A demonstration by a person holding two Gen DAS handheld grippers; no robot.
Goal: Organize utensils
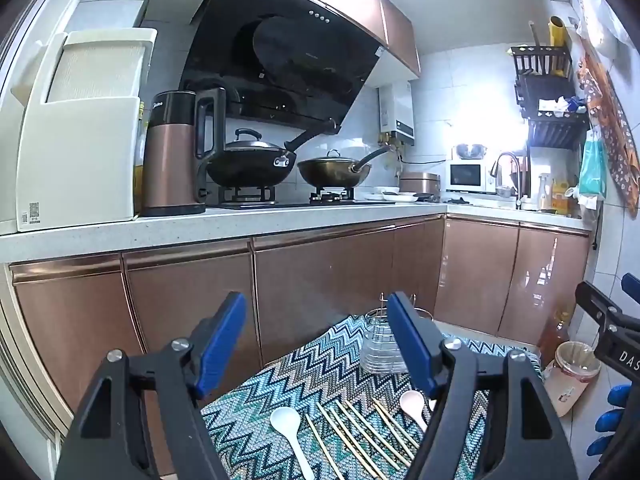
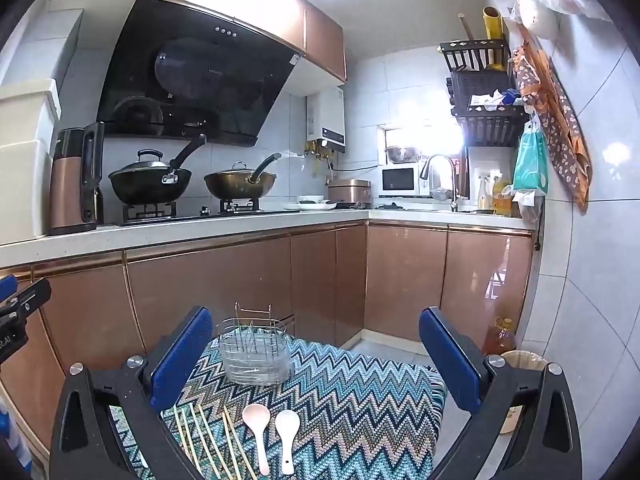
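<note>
Judging from how things lie, nothing is sorted yet: the wire-mesh metal utensil caddy [image 2: 254, 354] stands at the far side of the table with the zigzag-patterned cloth [image 2: 360, 392] and seems to hold none of the table's pieces. Left to do is everything. The thin pale bamboo chopsticks [image 2: 208, 440] lie fanned side by side on the near part of the cloth, with the pinkish plastic spoon [image 2: 258, 432] and the white plastic spoon [image 2: 287, 436] just beside them, bowls pointing toward the caddy. Both the left hand-held gripper [image 1: 316, 344] and the right hand-held gripper [image 2: 316, 356] hover above the table with jaws spread wide, pinching nothing.
</note>
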